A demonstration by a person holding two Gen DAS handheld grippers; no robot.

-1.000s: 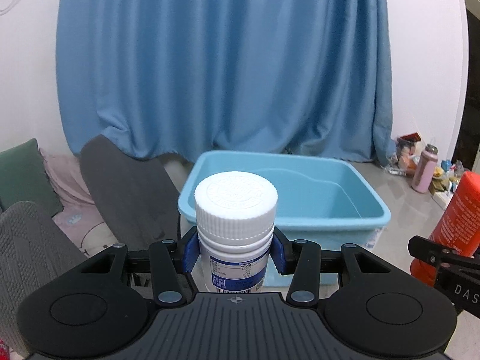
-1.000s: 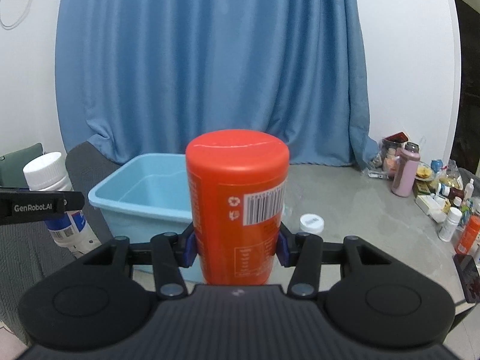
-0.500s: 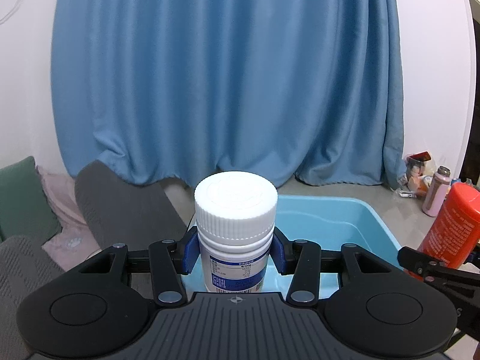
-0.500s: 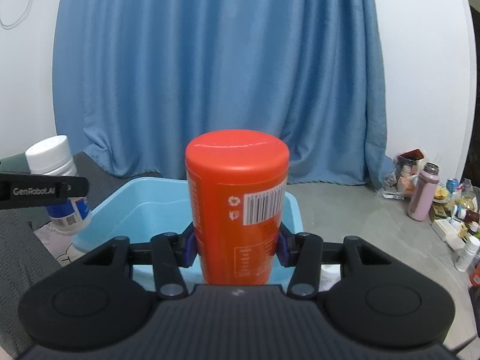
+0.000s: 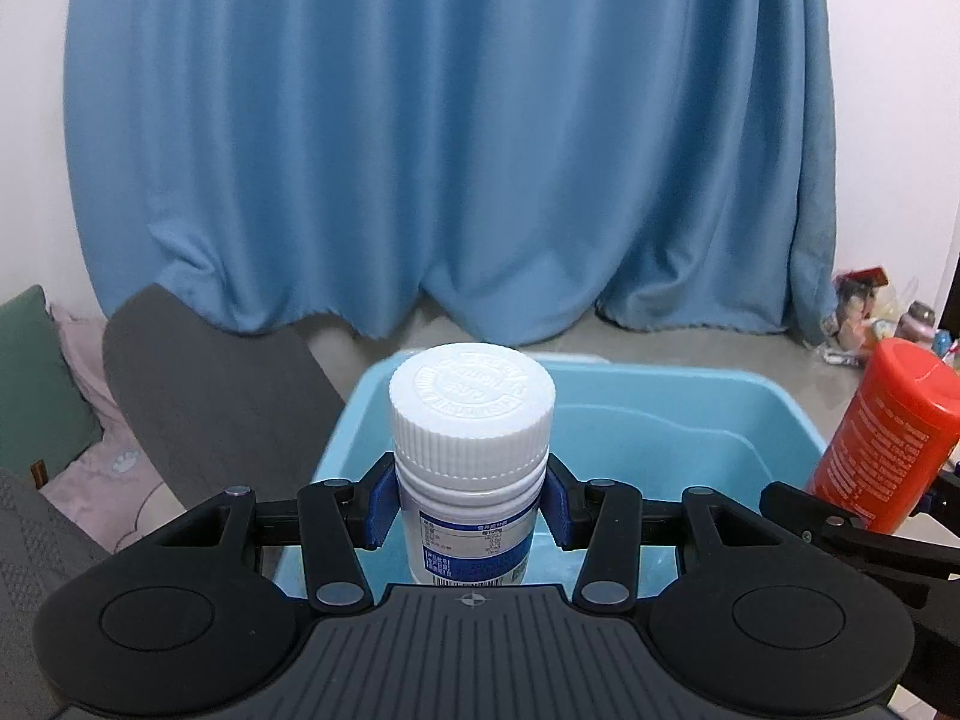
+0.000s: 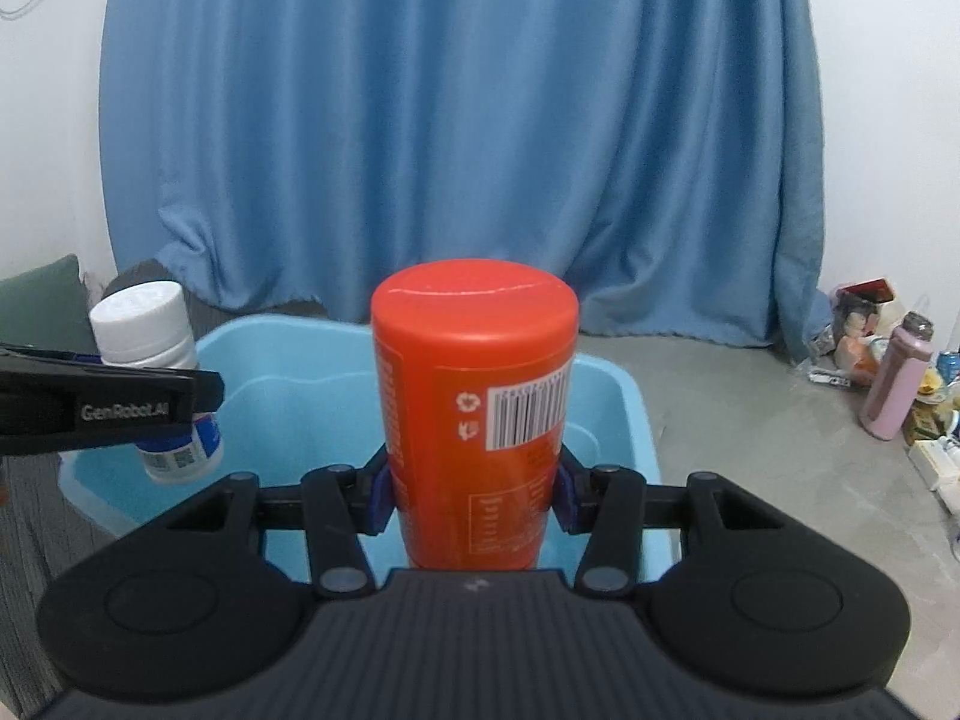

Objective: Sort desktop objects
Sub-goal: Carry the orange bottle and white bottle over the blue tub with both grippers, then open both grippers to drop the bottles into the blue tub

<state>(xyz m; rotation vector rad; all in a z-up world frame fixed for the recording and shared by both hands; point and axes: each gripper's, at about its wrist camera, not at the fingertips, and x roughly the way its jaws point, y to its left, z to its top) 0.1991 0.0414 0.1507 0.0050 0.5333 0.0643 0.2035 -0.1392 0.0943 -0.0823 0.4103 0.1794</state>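
The left gripper (image 5: 471,507) is clamped on a white pill bottle (image 5: 471,456), its blue pads pressing the bottle's sides just under the ribbed white cap; the bottle stands upright between the fingers, its blue and white label facing the camera. The right gripper (image 6: 474,489) is closed in the same way on an orange canister (image 6: 474,414), gripping it low on the body, with the rounded orange top up and a barcode on the side turned toward the lens. Both held things hang above a light blue plastic bin (image 5: 774,402), whose inside shows no contents in the parts that can be seen. In the left wrist view the bottle is over the bin's near left part, and the orange canister appears tilted at the bin's right edge. In the right wrist view the canister is over the near middle of the bin, with the white bottle off by the left rim. The bin sits on a grey floor (image 6: 750,396) in front of a blue curtain (image 5: 450,138). A dark grey cushion (image 5: 210,396) lies just left of the bin, and a pink bottle (image 6: 897,378) stands among small clutter well apart near the right wall.
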